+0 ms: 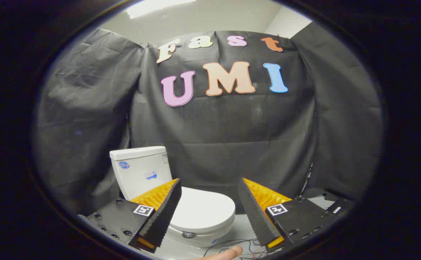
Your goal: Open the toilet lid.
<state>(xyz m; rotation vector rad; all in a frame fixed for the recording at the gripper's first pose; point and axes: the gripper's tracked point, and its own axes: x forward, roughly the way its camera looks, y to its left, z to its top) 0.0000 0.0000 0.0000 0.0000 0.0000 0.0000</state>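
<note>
While the lid (201,209) lies flat and closed on the toilet (196,234), just ahead of my gripper (208,211), I judge this the approach step. Its 2 fingers stand wide apart, holding nothing. The tank (140,169) rises beyond the left finger. Next I need to drop toward the lid's front edge and get a finger under it.

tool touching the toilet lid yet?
Apart. In the gripper view the tool is open, and the closed lid lies below and beyond its fingers, nothing pressing on it.
</note>
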